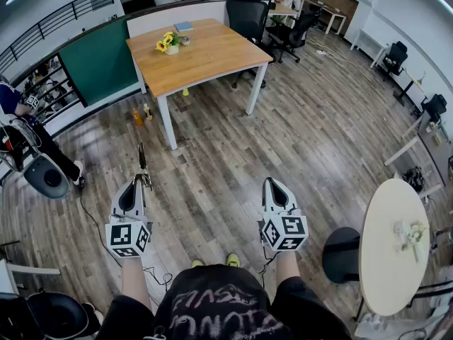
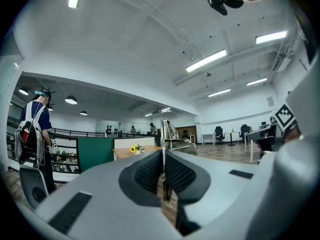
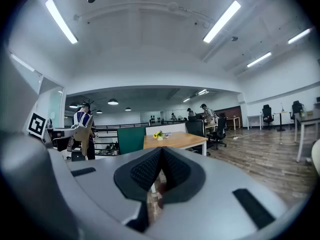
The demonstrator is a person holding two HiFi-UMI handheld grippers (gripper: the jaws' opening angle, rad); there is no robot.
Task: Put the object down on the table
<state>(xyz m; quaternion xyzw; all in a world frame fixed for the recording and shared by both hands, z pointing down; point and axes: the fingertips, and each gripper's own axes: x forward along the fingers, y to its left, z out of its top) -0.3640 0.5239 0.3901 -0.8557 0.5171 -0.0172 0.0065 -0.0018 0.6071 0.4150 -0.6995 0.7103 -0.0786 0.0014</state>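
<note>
Left hand-held gripper (image 1: 142, 183) is clamped on a thin metal object (image 1: 142, 160), long axis pointing forward. Right hand-held gripper (image 1: 272, 183) is closed, empty. Bench (image 1: 212, 59) is well apart, ahead, slightly right. Open floor (image 1: 212, 168) lies between; near bench edge bare, flowers (image 1: 167, 42) at far-left corner.

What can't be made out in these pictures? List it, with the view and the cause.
- The thin metal object shut in the left gripper: too small in the head view, edge-on in the left gripper view, base covered by the fingers; kind unclear.
- The small items by the wooden table: head view, too small.
- The pale things on the round table: head view, small and blurred.
</note>
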